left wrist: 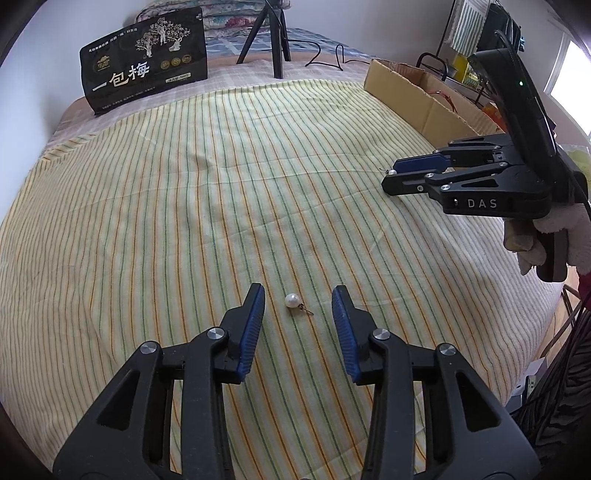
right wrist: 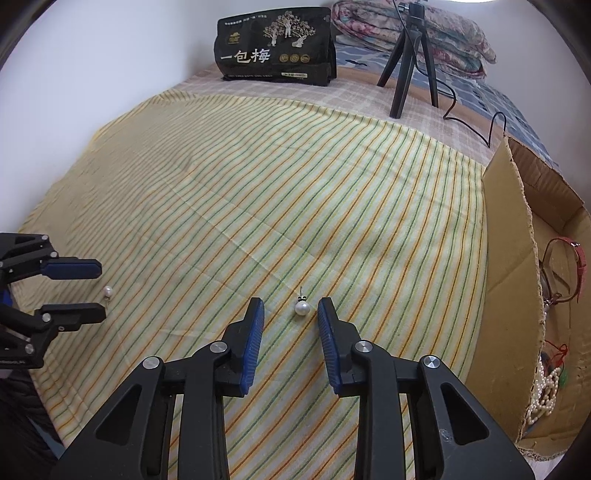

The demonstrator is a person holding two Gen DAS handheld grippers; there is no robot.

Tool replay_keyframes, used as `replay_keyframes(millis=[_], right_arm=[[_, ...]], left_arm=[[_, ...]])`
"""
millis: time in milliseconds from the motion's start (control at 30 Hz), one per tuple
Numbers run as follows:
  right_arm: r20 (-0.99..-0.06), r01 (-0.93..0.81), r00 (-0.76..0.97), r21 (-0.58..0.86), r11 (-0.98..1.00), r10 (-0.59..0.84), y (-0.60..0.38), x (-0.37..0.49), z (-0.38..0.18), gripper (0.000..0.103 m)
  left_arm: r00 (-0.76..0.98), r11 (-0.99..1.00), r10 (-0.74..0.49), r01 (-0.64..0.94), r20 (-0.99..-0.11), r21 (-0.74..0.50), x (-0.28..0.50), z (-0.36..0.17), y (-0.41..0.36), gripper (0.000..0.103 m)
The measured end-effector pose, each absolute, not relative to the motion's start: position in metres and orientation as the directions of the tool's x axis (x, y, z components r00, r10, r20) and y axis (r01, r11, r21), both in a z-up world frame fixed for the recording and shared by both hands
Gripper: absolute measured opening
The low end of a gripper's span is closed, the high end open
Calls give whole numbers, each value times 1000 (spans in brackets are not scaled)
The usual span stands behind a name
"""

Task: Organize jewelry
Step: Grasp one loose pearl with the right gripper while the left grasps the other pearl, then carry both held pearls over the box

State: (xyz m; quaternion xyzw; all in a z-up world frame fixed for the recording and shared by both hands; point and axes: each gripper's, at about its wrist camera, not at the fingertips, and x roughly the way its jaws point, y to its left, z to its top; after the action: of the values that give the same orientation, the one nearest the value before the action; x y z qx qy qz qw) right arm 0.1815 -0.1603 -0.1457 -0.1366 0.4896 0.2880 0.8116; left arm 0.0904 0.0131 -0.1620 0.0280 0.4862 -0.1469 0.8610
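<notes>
Two pearl stud earrings lie on the striped cloth. One earring lies between the open fingers of my left gripper, touching neither; it also shows in the right wrist view, with the left gripper around it. The other earring lies between the open fingers of my right gripper, touching neither pad. In the left wrist view that earring peeks out at the tips of the right gripper. A cardboard box at the right holds a pearl necklace and a red watch.
A black snack bag stands at the far edge by the wall. A small black tripod with a cable stands behind the cloth. Folded quilts lie at the back. The cardboard box borders the cloth's right side.
</notes>
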Motion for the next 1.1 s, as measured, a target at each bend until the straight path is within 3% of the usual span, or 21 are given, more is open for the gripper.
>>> replay_keyframes(millis=[133, 467, 633, 1100], right_arm=[[-873, -597, 354, 66, 799, 337, -160, 183, -147, 26], [-874, -597, 349, 71, 799, 338, -158, 184, -147, 21], [-874, -590, 336, 95, 802, 351, -160, 186, -148, 8], [-851, -598, 359, 105, 795, 383, -158, 180, -131, 7]], left_arm=[[476, 952, -224, 293, -851, -87, 93, -165, 8, 29], [463, 946, -205, 320, -862, -54, 90, -174, -1, 18], [461, 945, -204, 322, -863, -52, 90, -174, -1, 8], [484, 955, -193, 293, -853, -50, 88, -162, 4, 7]])
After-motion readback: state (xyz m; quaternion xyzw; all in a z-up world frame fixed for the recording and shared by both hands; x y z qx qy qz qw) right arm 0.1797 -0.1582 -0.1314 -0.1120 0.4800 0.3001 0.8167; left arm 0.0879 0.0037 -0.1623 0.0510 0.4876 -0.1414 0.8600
